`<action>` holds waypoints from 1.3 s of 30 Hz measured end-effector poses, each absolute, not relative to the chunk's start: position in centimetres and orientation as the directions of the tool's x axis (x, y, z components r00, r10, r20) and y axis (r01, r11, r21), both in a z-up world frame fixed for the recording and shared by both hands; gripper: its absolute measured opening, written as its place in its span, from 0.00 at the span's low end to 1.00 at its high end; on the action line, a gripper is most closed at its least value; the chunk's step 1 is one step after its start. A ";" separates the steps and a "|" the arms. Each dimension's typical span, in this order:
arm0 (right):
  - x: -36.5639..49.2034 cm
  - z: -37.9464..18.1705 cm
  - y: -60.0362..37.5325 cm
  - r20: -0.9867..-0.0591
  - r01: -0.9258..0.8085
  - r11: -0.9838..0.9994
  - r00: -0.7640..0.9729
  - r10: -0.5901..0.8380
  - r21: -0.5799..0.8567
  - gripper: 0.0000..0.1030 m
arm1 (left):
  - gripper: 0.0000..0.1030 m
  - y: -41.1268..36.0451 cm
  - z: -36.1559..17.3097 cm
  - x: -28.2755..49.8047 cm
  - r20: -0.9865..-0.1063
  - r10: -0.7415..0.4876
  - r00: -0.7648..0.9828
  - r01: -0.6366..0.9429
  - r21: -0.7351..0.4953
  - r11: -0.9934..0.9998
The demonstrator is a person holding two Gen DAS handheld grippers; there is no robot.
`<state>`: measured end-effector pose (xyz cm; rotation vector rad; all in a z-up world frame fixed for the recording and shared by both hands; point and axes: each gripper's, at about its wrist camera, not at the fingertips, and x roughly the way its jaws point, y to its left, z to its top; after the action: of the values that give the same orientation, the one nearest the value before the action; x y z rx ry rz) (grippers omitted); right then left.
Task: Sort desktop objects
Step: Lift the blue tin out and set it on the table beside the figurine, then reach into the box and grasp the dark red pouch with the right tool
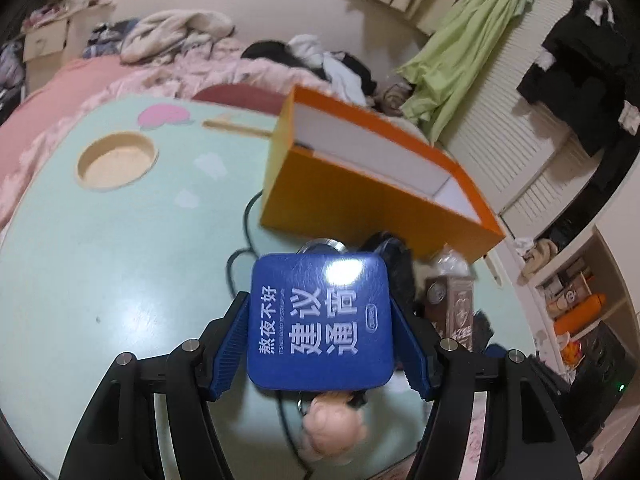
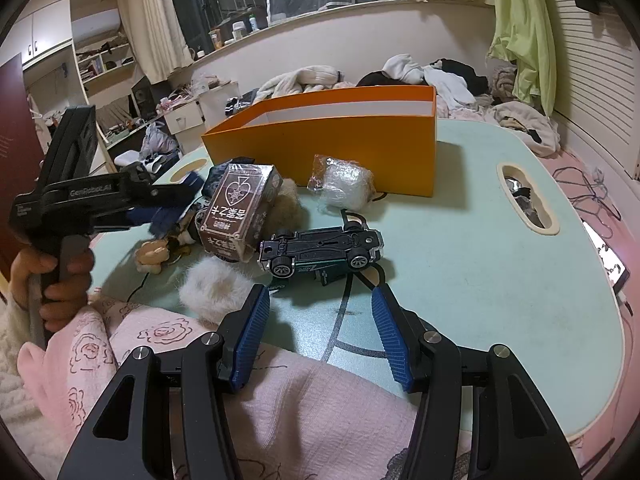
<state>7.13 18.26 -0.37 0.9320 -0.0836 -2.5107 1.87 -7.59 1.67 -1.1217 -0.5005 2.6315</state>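
Note:
My left gripper [image 1: 320,344] is shut on a blue square tag [image 1: 320,320] with white Chinese writing, held above the table. A metal ring and a pink doll charm [image 1: 334,428] hang from it. The orange box [image 1: 360,184] stands open just ahead. My right gripper [image 2: 316,340] is open and empty at the table's near edge. In front of it lies an overturned toy car [image 2: 320,252]. A brown card box [image 2: 236,208], a wrapped white bundle [image 2: 344,184] and a white fur ball [image 2: 212,284] lie near the orange box [image 2: 332,140].
The mint-green table [image 2: 460,272] has a cup hole [image 1: 116,160] and a handle slot [image 2: 528,200]. A black cable [image 1: 240,256] runs across it. A pink quilt [image 2: 280,400] lies under my right gripper. Bed and clothes lie behind.

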 end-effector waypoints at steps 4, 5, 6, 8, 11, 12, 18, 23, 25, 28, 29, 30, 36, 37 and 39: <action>7.2 0.7 19.8 -0.553 0.358 -0.897 -0.706 -0.442 0.260 0.53 | 0.82 -8.7 2.6 3.5 -0.616 0.338 -0.712 -0.091 -0.396 -0.914; 7.0 1.6 20.1 -0.527 0.357 -0.896 -0.724 -0.445 0.266 0.53 | 0.84 -9.1 2.8 4.0 -0.609 0.324 -0.724 -0.087 -0.385 -0.919; 6.5 2.7 20.1 -0.510 0.365 -0.890 -0.730 -0.455 0.273 0.53 | 0.88 -9.4 2.8 4.6 -0.604 0.299 -0.738 -0.075 -0.368 -0.927; 4.7 5.3 19.3 -0.485 0.390 -0.868 -0.720 -0.496 0.307 0.53 | 0.89 -9.9 2.6 5.6 -0.596 0.261 -0.759 -0.051 -0.346 -0.937; -0.1 9.0 16.7 -0.481 0.447 -0.775 -0.611 -0.629 0.446 0.53 | 0.89 -9.5 2.0 6.5 -0.589 0.275 -0.760 -0.081 -0.334 -0.939; -2.0 9.8 15.4 -0.497 0.447 -0.745 -0.558 -0.665 0.495 0.53 | 0.89 -9.2 1.6 6.6 -0.596 0.260 -0.759 -0.078 -0.313 -0.947; -11.1 8.2 6.0 -0.742 0.360 -0.807 -0.336 -0.580 0.468 0.43 | 0.90 -8.1 0.0 6.0 -0.654 0.223 -0.723 -0.077 -0.244 -0.967; -14.9 5.4 3.5 -0.824 0.331 -0.848 -0.260 -0.503 0.414 0.38 | 0.92 -8.0 -0.2 6.1 -0.649 0.220 -0.729 -0.076 -0.242 -0.967; -15.8 4.6 2.8 -0.841 0.331 -0.846 -0.213 -0.498 0.417 0.38 | 0.92 -7.8 -0.2 6.1 -0.650 0.216 -0.729 -0.076 -0.237 -0.969; -16.3 4.0 2.2 -0.834 0.355 -0.823 -0.172 -0.524 0.443 0.38 | 0.92 -7.8 -0.1 6.2 -0.649 0.218 -0.729 -0.076 -0.241 -0.968; -16.4 4.1 2.2 -0.841 0.357 -0.829 -0.173 -0.512 0.431 0.38 | 0.92 -7.8 -0.1 6.2 -0.648 0.220 -0.729 -0.076 -0.242 -0.967; -16.4 4.4 2.4 -0.852 0.347 -0.845 -0.190 -0.489 0.408 0.38 | 0.92 -7.7 -0.1 6.2 -0.647 0.219 -0.730 -0.076 -0.241 -0.968; -15.4 5.1 4.6 -0.888 0.282 -0.910 -0.261 -0.378 0.304 0.33 | 0.92 -7.5 -0.2 6.0 -0.647 0.220 -0.730 -0.077 -0.241 -0.967; -15.5 5.2 4.8 -0.878 0.266 -0.905 -0.263 -0.400 0.332 0.33 | 0.92 -7.5 -0.1 6.0 -0.647 0.219 -0.730 -0.077 -0.241 -0.968; -15.3 6.0 5.7 -0.841 0.236 -0.894 -0.312 -0.442 0.382 0.33 | 0.92 -7.6 -0.1 6.1 -0.646 0.220 -0.731 -0.078 -0.242 -0.967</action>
<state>-15.33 5.71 5.96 1.5210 -0.2613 -2.2365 6.11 -7.56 -0.12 -1.0703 -0.2977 2.7655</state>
